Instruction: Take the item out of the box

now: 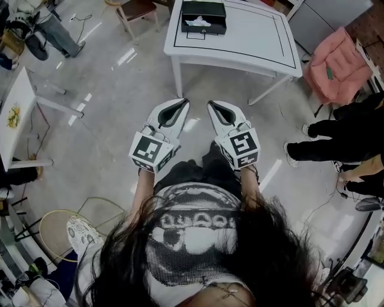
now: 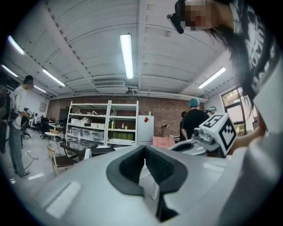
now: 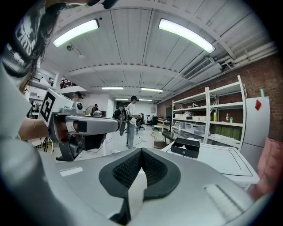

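A black open box (image 1: 204, 17) stands at the far left end of a white table (image 1: 258, 45), with a white item (image 1: 198, 23) lying inside it. The right gripper view shows the same box (image 3: 185, 148) well ahead on that table (image 3: 221, 161). My left gripper (image 1: 180, 103) and right gripper (image 1: 214, 105) are held side by side close to my body, over the floor and short of the table. On each one the dark pads meet at the tips with nothing between them. My left gripper (image 2: 145, 148) and right gripper (image 3: 141, 151) are both shut and empty.
A wooden chair (image 1: 137, 11) stands left of the table, and a pink-covered seat (image 1: 336, 63) to its right. A person's legs (image 1: 336, 141) stretch out at the right. Another white table (image 1: 15, 114) lies at the left. Shelving (image 3: 208, 119) lines the brick wall.
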A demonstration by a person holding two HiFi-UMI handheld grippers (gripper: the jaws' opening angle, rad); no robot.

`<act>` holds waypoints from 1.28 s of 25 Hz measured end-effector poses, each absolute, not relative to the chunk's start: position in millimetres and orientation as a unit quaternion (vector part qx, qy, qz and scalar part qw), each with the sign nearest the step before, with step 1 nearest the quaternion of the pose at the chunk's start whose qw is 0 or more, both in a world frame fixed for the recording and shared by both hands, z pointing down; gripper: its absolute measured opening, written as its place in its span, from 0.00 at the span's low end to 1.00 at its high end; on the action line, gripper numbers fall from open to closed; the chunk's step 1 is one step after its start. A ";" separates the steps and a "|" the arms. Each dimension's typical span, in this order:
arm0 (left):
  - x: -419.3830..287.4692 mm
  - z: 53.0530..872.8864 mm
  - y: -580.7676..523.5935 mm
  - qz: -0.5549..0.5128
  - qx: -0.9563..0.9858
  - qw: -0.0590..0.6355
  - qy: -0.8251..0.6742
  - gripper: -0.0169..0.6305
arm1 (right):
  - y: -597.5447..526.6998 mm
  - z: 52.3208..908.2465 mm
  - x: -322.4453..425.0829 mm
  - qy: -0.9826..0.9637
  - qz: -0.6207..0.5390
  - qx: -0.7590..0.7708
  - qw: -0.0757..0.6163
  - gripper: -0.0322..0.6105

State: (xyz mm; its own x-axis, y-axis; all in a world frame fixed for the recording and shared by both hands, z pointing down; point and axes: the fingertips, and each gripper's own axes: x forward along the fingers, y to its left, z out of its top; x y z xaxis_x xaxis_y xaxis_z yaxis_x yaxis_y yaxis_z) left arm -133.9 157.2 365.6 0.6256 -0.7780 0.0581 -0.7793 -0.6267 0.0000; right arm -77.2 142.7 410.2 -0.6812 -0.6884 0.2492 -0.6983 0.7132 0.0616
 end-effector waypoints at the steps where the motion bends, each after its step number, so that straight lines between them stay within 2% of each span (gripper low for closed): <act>1: -133.6 366.2 155.0 0.027 0.902 0.014 -0.431 0.03 | 140.5 410.6 -76.6 -0.916 0.020 0.379 0.128 0.05; 16: -108.2 375.0 71.5 0.037 0.890 0.026 -0.454 0.03 | 54.6 420.6 -53.5 -0.927 0.031 0.352 0.126 0.05; 32: -36.4 376.0 -66.4 0.035 0.855 0.032 -0.516 0.03 | -89.5 423.6 12.9 -0.950 0.024 0.282 0.129 0.05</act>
State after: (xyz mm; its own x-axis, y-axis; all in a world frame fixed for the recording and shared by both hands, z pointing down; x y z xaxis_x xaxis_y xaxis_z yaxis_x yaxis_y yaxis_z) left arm -36.4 -66.4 376.0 0.4651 -0.8803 0.0933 -0.8848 -0.4656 0.0177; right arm 12.9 -89.5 423.6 -0.8076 -0.5302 0.2582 -0.5425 0.8396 0.0269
